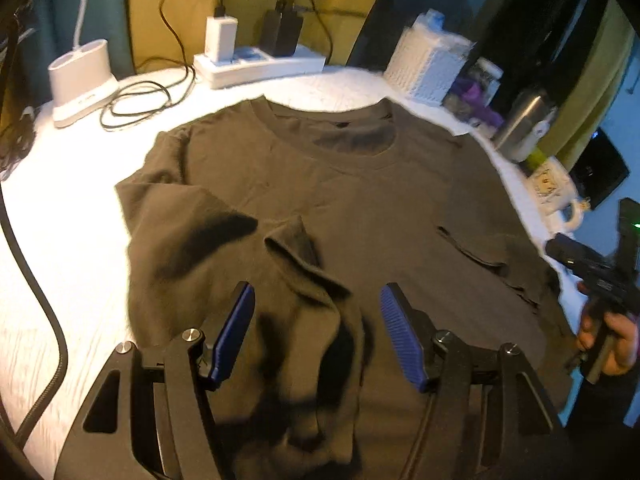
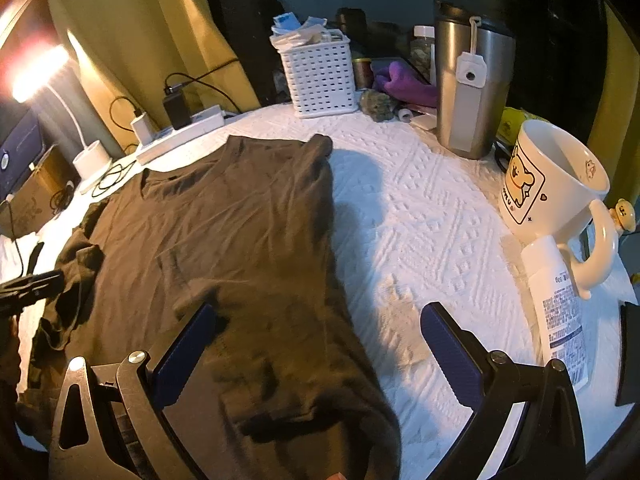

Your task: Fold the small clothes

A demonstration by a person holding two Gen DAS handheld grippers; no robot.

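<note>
A dark olive-brown T-shirt [image 1: 320, 200] lies spread on the white textured cloth [image 1: 72, 240], collar at the far side. Its left sleeve is folded inward and a rumpled flap lies near the bottom hem. My left gripper [image 1: 318, 300] is open and empty, hovering over the rumpled lower part of the shirt. In the right wrist view the shirt [image 2: 240, 240] fills the left half, its right side folded in to a straight edge. My right gripper [image 2: 320, 320] is open and empty above that edge. It also shows at the right edge of the left wrist view [image 1: 592, 272].
A power strip with chargers [image 1: 256, 60], a white lamp base [image 1: 80, 80] and loose black cables [image 1: 136, 104] sit at the back. A white basket [image 2: 320, 76], steel tumbler [image 2: 468, 80], cartoon mug [image 2: 556, 184] and white tube [image 2: 560, 312] stand along the right side.
</note>
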